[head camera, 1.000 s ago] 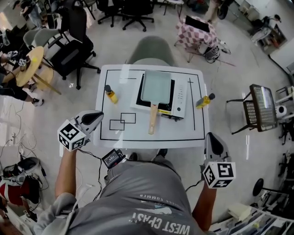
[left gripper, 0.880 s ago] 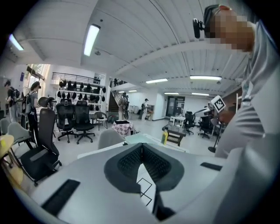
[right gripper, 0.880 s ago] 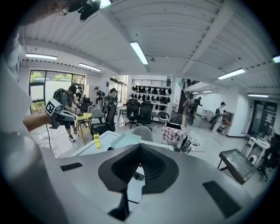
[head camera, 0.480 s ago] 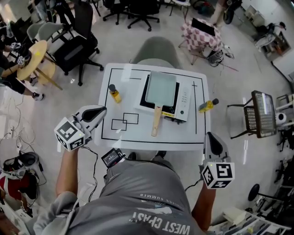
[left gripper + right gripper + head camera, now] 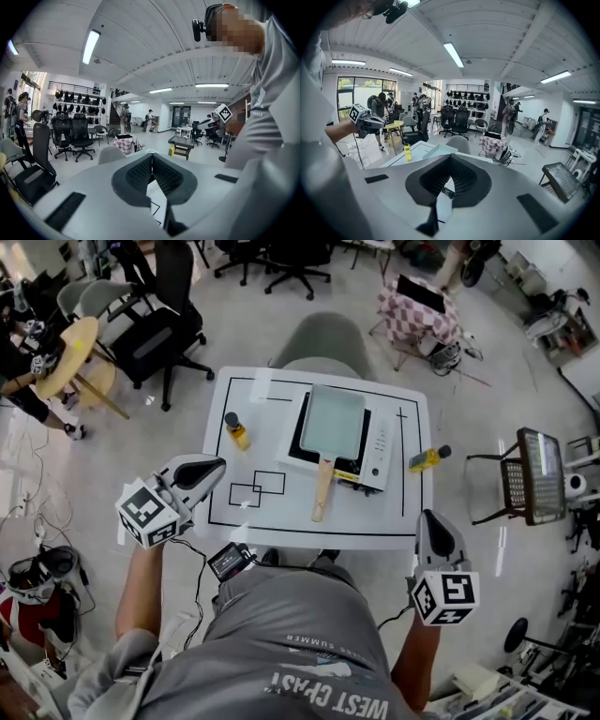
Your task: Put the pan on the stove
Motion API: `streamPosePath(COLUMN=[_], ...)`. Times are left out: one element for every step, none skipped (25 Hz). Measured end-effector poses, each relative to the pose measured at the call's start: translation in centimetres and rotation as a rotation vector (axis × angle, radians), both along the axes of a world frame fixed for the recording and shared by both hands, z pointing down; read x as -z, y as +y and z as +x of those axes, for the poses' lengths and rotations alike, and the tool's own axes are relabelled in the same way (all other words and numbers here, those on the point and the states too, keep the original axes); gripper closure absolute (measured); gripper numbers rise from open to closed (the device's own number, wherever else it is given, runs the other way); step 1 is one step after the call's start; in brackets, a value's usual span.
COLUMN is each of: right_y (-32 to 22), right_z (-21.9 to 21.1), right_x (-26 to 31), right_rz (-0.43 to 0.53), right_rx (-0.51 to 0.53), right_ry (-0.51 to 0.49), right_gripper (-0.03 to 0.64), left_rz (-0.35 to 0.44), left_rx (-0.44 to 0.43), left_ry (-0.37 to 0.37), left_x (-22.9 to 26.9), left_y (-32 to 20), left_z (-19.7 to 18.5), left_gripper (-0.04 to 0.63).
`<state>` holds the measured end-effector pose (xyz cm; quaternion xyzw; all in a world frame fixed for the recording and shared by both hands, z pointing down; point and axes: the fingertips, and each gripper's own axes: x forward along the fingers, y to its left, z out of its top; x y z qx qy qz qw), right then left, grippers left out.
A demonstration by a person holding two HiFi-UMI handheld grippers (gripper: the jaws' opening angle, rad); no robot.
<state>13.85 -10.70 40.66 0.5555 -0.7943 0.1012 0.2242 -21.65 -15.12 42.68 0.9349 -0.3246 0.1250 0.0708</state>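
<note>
Table (image 5: 246,521): white, marked with black lines, seen from above with the person standing at its near edge.
Stove (image 5: 379,448): white and black, sitting right of the table's middle.
Pan (image 5: 333,423): pale, rectangular, resting on top of the stove. Its wooden handle (image 5: 323,495) sticks out over the stove's near edge toward the person.
Bottles: one yellow bottle (image 5: 235,430) stands left of the stove, and another yellow bottle (image 5: 427,458) stands near the table's right edge.
Left gripper (image 5: 217,466): held by the table's near left corner, well apart from the pan. Its jaws are pressed together with nothing between them.
Right gripper (image 5: 436,519): held at the near right corner, jaws closed and empty.
Chair (image 5: 323,338): grey, standing beyond the table's far side.
</note>
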Motion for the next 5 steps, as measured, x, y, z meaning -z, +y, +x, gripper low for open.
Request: streamPosePath(right_y=[-0.21, -0.41, -0.61, -0.79, -0.96], right_z=[-0.06, -0.15, -0.25, -0.37, -0.49], right_x=[-0.05, -0.12, -0.21, -0.31, -0.42], right_rz=[-0.001, -0.002, -0.003, -0.005, -0.006], right_rx=[0.001, 0.003, 0.005, 0.008, 0.01], right_ry=[-0.001, -0.002, -0.003, -0.004, -0.006], right_gripper=[0.609, 0.608, 0.609, 0.609, 0.608], left_rz=[0.0, 0.0, -0.002, -0.005, -0.008], left_rx=[-0.006, -0.011, -0.013, -0.013, -0.012], left_ry=[-0.001, -0.003, -0.004, -0.005, -0.006], left_x=[-0.14, -0.29, -0.43, -0.57, -0.72], left_y=[-0.11, -0.22, -0.33, -0.43, -0.53], left_z=[0.07, 0.11, 0.12, 0.11, 0.08], left_gripper=[0.597, 0.597, 0.597, 0.597, 0.597])
